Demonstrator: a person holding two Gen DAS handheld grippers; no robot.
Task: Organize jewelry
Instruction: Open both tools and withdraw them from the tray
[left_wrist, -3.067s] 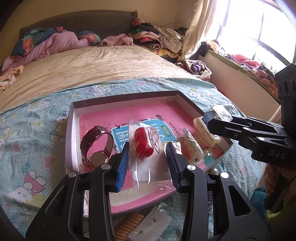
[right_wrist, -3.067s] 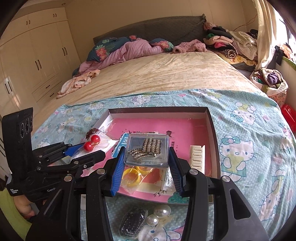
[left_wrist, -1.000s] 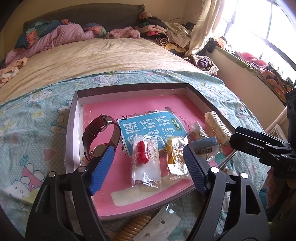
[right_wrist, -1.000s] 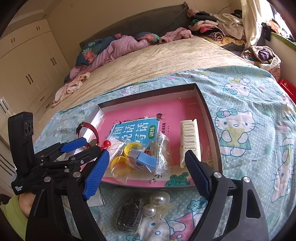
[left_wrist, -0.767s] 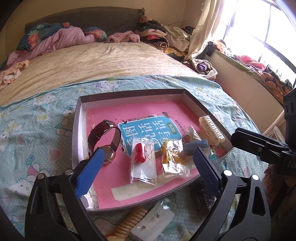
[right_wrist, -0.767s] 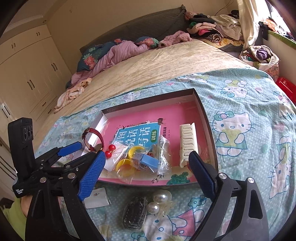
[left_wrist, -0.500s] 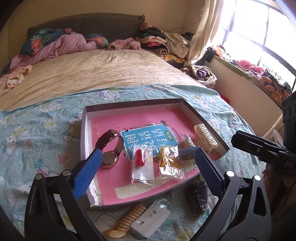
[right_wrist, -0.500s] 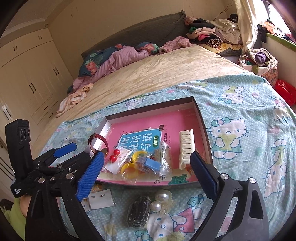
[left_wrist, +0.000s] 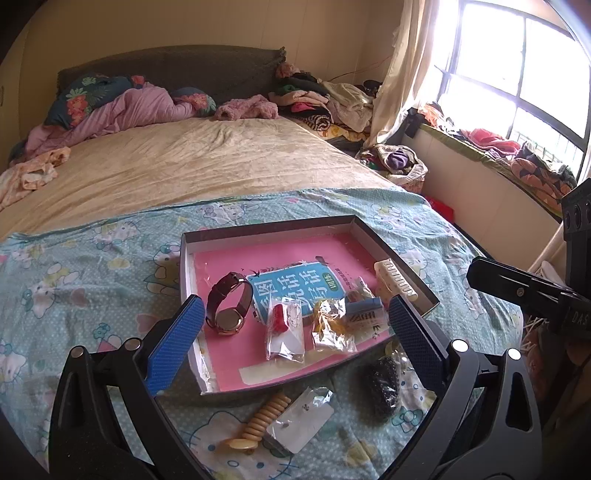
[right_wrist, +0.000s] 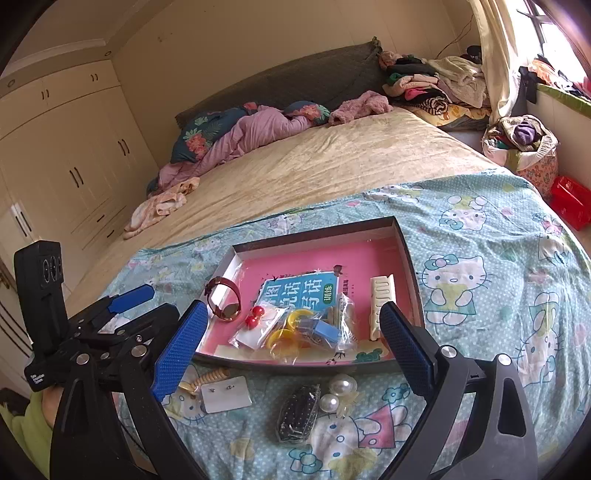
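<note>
A shallow box with a pink floor (left_wrist: 229, 266) (right_wrist: 402, 266) lies on the Hello Kitty sheet. In it are a brown-strap watch (left_wrist: 227, 302) (right_wrist: 223, 297), a bagged red earring pair (left_wrist: 282, 325) (right_wrist: 255, 319), bagged yellow rings (left_wrist: 327, 325) (right_wrist: 286, 330), a small blue box (left_wrist: 364, 314) (right_wrist: 321, 330) and a cream hair clip (left_wrist: 395, 284) (right_wrist: 380, 302). In front of the box lie a cream spiral clip (left_wrist: 258, 419), a card of stud earrings (left_wrist: 301, 424) (right_wrist: 223, 395), a black beaded piece (left_wrist: 382, 384) (right_wrist: 297, 413) and pearl clips (right_wrist: 338, 393). My left gripper (left_wrist: 291, 341) and right gripper (right_wrist: 291, 349) are open, empty, held back above the near items.
The sheet covers the foot of a large bed with a beige cover (left_wrist: 184, 162), pillows and clothes at the headboard. A window ledge with clothes (left_wrist: 498, 147) is on the right, a laundry basket (right_wrist: 524, 144) and red bin (right_wrist: 570, 201) beside the bed, wardrobes (right_wrist: 66, 166) on the left.
Both grippers let go of their items in the box, the left the red earring bag and the right the clear case, opened wide and pulled back and up from the box.
</note>
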